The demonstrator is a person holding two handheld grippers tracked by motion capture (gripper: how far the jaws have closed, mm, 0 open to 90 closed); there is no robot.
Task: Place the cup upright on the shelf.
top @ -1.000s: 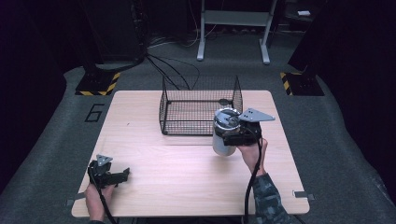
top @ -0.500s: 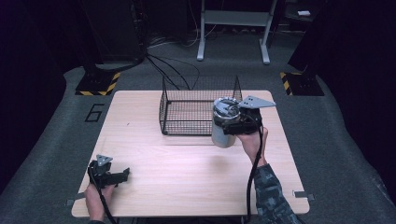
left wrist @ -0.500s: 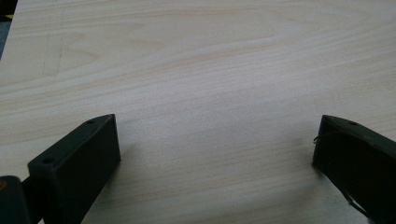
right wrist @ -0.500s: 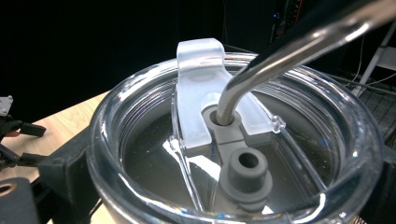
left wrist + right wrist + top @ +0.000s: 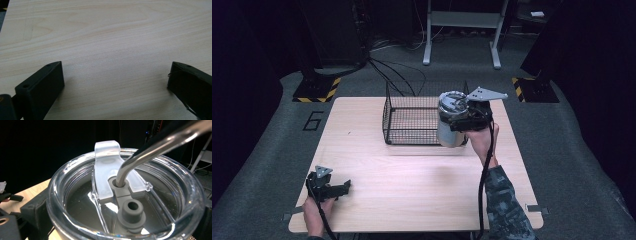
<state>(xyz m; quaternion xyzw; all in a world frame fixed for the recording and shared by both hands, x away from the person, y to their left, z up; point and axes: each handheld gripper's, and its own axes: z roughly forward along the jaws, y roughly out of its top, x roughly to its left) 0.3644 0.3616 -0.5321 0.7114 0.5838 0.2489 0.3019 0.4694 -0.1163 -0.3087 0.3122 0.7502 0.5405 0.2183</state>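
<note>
The right claw [image 5: 462,121] is clenched around a steel cup [image 5: 449,125] with a clear lid [image 5: 125,202] and a metal straw [image 5: 150,147], held above the worktop [image 5: 422,190] just before the wire basket [image 5: 412,120], while the left claw [image 5: 332,187], released, rests on the worktop well apart.

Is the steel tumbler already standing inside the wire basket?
No. The right gripper holds the tumbler lifted in front of the wire basket, outside its near wall.
</note>
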